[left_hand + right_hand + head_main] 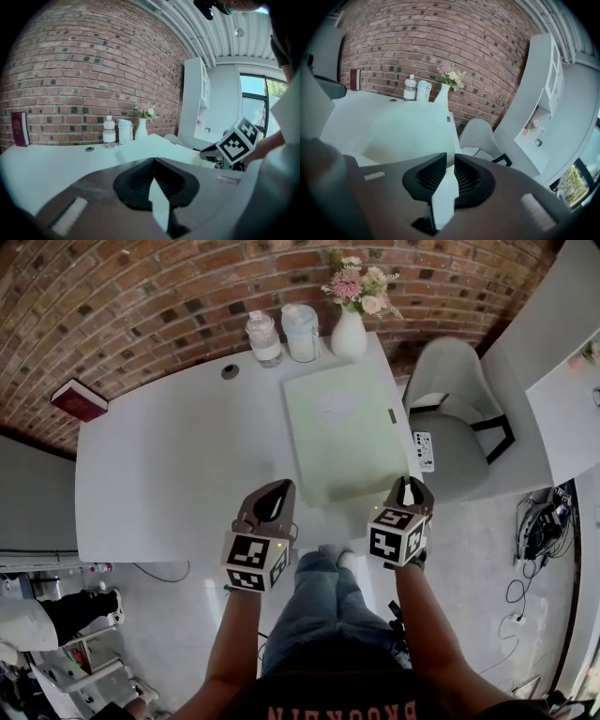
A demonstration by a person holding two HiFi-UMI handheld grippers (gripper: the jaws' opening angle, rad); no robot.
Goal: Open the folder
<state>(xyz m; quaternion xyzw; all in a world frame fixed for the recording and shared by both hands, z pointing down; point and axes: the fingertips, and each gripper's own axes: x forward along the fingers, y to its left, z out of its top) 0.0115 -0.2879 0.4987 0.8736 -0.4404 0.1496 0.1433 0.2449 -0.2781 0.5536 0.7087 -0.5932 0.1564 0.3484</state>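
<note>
A pale green folder (347, 427) lies closed on the right part of the white table (169, 456), its near edge at the table's front. My right gripper (410, 486) is at the folder's near right corner. In the right gripper view its jaws (449, 157) stand a narrow slit apart with the folder's (408, 126) pale edge pinched between them, and a shadow shows under that edge. My left gripper (279, 488) sits just left of the near left corner. Its tips (152, 161) meet, I see nothing between them, and the folder (154, 143) lies ahead.
At the table's back stand a clear bottle (263, 338), a pale tumbler (301, 332) and a white vase of flowers (349, 329). A red book (79, 399) lies at the far left corner. A grey chair (450, 409) stands right of the table, before a brick wall.
</note>
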